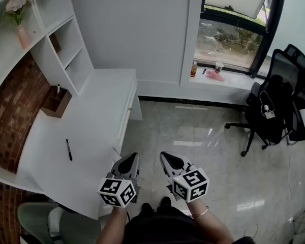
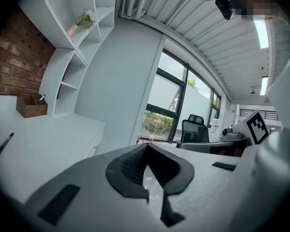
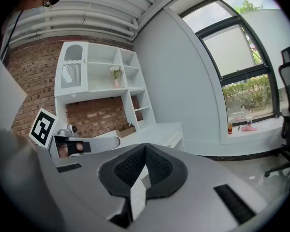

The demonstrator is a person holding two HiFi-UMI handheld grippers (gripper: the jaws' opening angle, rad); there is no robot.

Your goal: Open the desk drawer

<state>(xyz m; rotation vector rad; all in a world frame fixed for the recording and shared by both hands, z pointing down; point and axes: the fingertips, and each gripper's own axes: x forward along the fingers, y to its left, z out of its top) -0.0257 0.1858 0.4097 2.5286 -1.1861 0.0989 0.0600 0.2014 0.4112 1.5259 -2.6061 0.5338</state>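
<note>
The white desk (image 1: 86, 131) runs along the left wall. Its drawer fronts (image 1: 126, 120) face the tiled floor and are closed, with a small handle (image 1: 130, 109) showing. The left gripper view shows the drawer front (image 2: 93, 150) at the desk's edge, and the right gripper view shows the drawers (image 3: 173, 138) further off. My left gripper (image 1: 134, 155) (image 2: 146, 145) hovers just off the desk's near corner, shut and empty. My right gripper (image 1: 162, 154) (image 3: 145, 145) hangs beside it over the floor, also shut with nothing in it. Neither touches the desk.
A black marker (image 1: 69, 149) and a wooden box (image 1: 56, 101) lie on the desk. White shelves (image 1: 66, 44) hold a pink vase with flowers (image 1: 18, 14). A black office chair (image 1: 277, 105) stands at the right by the window sill (image 1: 229, 78). A grey chair (image 1: 40, 222) is at the lower left.
</note>
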